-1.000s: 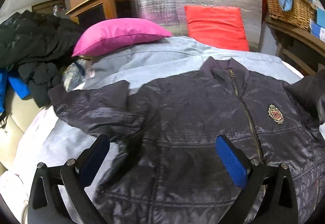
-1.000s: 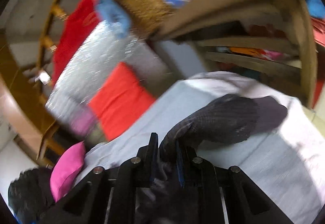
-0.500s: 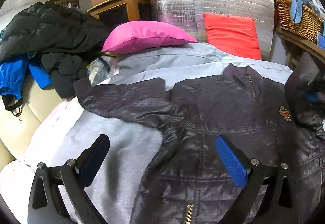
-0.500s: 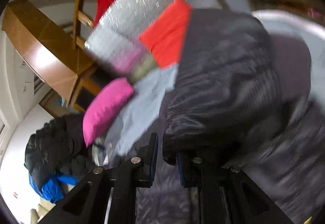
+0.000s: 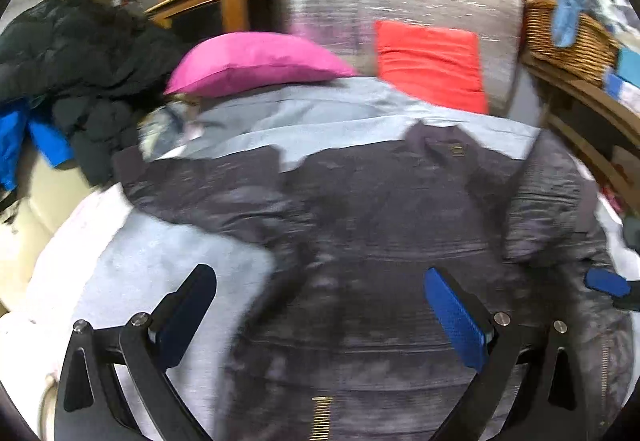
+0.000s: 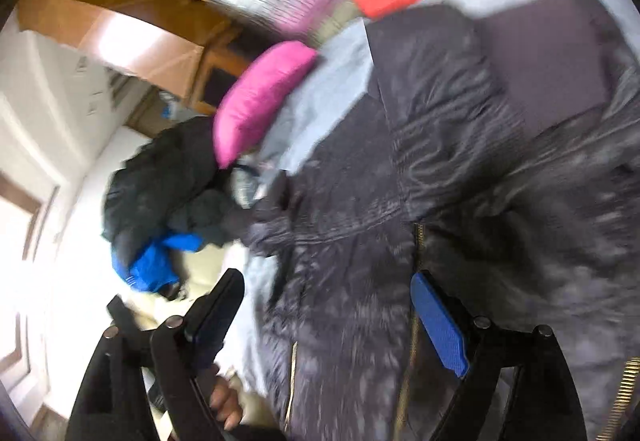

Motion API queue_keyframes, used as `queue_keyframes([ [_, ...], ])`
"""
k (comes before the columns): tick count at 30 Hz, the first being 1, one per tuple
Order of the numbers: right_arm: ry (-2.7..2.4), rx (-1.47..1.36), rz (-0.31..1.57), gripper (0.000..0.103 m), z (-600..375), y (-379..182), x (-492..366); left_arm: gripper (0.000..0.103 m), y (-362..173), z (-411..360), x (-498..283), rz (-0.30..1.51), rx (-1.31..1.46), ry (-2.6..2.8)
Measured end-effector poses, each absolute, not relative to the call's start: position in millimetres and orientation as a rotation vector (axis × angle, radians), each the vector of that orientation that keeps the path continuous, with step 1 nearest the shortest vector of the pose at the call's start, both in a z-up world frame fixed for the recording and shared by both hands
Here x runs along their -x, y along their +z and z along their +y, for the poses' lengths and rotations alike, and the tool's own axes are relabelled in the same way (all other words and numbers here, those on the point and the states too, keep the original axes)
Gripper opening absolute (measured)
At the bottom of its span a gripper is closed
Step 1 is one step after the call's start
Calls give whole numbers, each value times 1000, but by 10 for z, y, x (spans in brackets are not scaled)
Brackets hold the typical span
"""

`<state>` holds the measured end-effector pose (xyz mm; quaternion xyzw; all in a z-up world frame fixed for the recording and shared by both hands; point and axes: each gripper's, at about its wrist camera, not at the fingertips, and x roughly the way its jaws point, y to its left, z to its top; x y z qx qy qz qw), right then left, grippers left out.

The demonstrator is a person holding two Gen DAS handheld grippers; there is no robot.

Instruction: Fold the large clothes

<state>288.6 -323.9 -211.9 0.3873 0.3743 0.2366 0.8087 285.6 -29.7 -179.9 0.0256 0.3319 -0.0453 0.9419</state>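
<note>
- The bed [image 5: 168, 269], under a pale grey cover, carries the whole job; a pink pillow [image 5: 256, 61] and a red cushion [image 5: 432, 65] sit at its head.
- The dark quilted jacket [image 5: 380, 241] lies front-up across the bed, collar toward the pillows and zip running down the middle. One sleeve [image 5: 548, 201] lies folded in over the chest on the right side, its cuff showing as a flat dark patch in the right wrist view. The other sleeve [image 5: 200, 189] lies stretched out toward the pile of dark coats [image 5: 80, 61].
- The left gripper [image 5: 320, 305] hovers over the jacket's lower half, jaws wide apart and empty.
- The right gripper [image 6: 328, 313] hangs over the zip, jaws likewise spread, gripping nothing.
- My reading: the sleeve-folding step is half done. The next move calls for the left gripper to reach the outstretched sleeve, pinch it near the cuff and carry it across the chest.
</note>
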Motion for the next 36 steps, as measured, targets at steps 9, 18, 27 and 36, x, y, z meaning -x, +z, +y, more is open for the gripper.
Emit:
queue_keyframes([
  [9,225,-1086,501,88,-4873,-2329,-2537,103,-1759,-1347,-2811,629,-138,-329],
  [18,113,-1341,514,80,-5647,-2969,-2880,103,-1975,-2123,-3286,769,-172,-335],
  [27,147,-1381,578,80,-5499,-3095,-3092,30,-2115,-2224,-3626,854,55,-459],
  [36,152,-1360,653,79,-5420,-3213,-3236,2,-1877,-1989,-3565,852,192,-500],
])
